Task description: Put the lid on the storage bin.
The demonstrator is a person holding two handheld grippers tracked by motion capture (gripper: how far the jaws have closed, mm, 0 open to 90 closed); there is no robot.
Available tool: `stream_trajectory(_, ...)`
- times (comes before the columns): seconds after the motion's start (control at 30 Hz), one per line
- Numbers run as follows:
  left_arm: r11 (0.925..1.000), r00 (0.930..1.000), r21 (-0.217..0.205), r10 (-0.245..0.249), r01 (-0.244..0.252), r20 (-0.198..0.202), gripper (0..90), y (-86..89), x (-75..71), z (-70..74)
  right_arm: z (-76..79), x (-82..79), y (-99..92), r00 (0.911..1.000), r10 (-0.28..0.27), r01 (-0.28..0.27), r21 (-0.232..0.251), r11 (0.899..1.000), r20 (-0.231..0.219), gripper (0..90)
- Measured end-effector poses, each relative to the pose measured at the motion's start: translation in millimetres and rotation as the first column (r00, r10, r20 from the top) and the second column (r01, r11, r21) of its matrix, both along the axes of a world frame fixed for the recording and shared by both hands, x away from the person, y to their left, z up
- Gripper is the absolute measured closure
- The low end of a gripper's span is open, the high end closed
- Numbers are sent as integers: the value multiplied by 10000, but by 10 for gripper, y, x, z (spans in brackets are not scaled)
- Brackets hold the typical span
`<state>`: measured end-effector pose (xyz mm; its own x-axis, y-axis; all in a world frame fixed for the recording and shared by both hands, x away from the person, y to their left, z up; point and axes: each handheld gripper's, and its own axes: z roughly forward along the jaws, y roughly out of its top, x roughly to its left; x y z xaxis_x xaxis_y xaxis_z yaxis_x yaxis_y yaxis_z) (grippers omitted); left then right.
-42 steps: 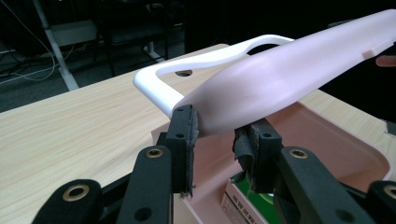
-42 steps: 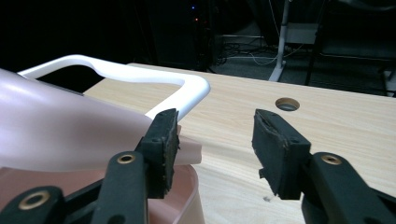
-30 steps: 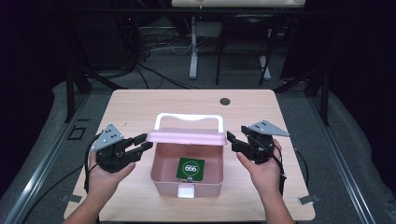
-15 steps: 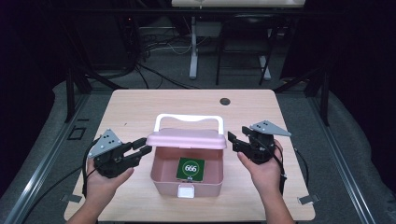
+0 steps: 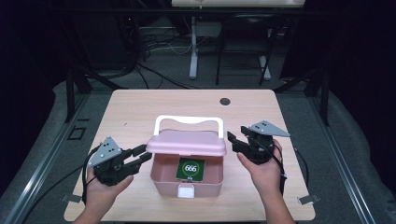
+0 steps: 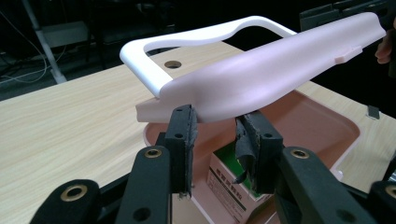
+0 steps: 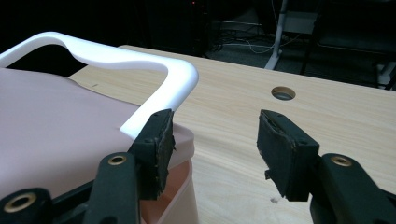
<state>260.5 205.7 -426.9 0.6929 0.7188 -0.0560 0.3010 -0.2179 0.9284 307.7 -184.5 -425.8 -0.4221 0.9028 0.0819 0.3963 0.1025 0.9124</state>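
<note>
Left gripper point(image 5: 140, 156): jaws partly spread, at the lid's left end; in the left gripper view the pads sit just under the lid edge and do not clamp it. Released.
Right gripper point(image 5: 235, 141): jaws have just been closing slightly; nothing between them, one pad just beside the lid's right corner. Released.
Box point(image 5: 187, 186): pink plastic case at the near middle of the table point(image 5: 140, 107), between the two grippers; judged light, rigid, smooth-walled, likely to slide if pushed.
Card point(image 5: 190, 169): green, upright inside the box.
Lid point(image 5: 187, 142): half raised, hinged at the rear; judged thin and slightly flexible. Lift at both end edges.
Handle point(image 5: 188, 121): white loop behind the lid; judged stiff, the surest hold for carrying.
</note>
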Motion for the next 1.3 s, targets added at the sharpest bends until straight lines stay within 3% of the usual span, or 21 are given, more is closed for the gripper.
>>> stream_trajectory(0.7,9999,9999,27,-136,136,-41,669,35,-124,-204,-10,19,16,9999,-26,24,-162,9999,-137,452)
stream_trajectory(1.3,9997,9992,128,-218,222,-343,682,64,-197,-389,-23,32,0,9997,-93,92,-57,9999,-242,450)
